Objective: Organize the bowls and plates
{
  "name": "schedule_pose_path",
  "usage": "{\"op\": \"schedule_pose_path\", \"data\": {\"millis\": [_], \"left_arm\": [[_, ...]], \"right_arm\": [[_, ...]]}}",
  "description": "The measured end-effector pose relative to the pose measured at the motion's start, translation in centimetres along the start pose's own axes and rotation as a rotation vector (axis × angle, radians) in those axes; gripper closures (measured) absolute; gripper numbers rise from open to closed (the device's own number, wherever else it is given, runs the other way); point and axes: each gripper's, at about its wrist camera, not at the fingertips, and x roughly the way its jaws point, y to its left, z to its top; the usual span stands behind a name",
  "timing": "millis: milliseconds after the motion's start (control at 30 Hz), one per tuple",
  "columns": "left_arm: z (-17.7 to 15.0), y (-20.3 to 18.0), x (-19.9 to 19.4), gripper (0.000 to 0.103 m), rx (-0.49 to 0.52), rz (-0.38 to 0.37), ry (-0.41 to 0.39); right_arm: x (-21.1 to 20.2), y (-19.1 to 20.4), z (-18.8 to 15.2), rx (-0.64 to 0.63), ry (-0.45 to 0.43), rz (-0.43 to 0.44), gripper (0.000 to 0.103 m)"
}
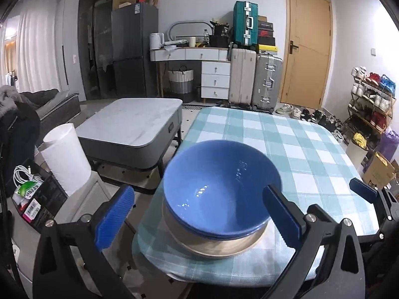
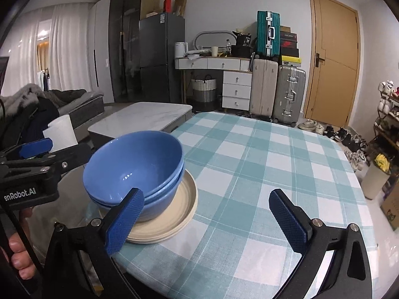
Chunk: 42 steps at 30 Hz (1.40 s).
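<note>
Nested blue bowls (image 1: 219, 189) (image 2: 134, 164) sit on a small stack of cream plates (image 1: 219, 245) (image 2: 174, 211) at the near left corner of the checked-cloth table (image 1: 299, 144) (image 2: 249, 162). My left gripper (image 1: 198, 190) is open wide just short of the stack, and neither pad touches the bowls. In the right wrist view one of its fingers (image 2: 35, 148) shows to the left of the bowls. My right gripper (image 2: 205, 195) is open and empty over the cloth, to the right of the stack. Its left finger (image 2: 124, 221) overlaps the bowls in the picture. Its blue tip (image 1: 362, 189) shows at the right of the left wrist view.
A grey-topped coffee table (image 1: 134, 122) (image 2: 149, 114) stands beyond the table's left edge, with a white cylinder (image 1: 66, 159) beside it. A person's hand (image 2: 20, 249) holds the left gripper's handle. Suitcases (image 1: 254, 77), a door (image 2: 334, 57) and a shoe rack (image 1: 371, 99) line the far side.
</note>
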Motion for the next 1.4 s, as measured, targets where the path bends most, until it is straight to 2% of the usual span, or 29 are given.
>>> {"op": "schedule_pose_path", "data": {"millis": [133, 267, 533, 1067, 1400], "left_arm": [[-0.5, -0.8, 0.0, 0.000, 0.024, -0.005, 0.007], [-0.6, -1.1, -0.2, 0.000, 0.015, -0.049, 0.027], [-0.6, -1.3, -0.7, 0.000, 0.030, -0.006, -0.006], [-0.9, -1.8, -1.7, 0.000, 0.051, -0.025, -0.026], [-1.0, -1.8, -1.6, 0.000, 0.065, 0.001, -0.018]], "right_arm": [[-0.6, 0.0, -0.7, 0.034, 0.016, 0.031, 0.001], [-1.6, 0.2, -1.0, 0.020, -0.014, -0.012, 0.001], [-2.6, 0.1, -0.9, 0.027, -0.045, -0.038, 0.001], [-3.3, 0.1, -0.8, 0.032, -0.055, -0.034, 0.001], [-3.4, 0.0, -0.9, 0.041, -0.053, -0.031, 0.001]]}}
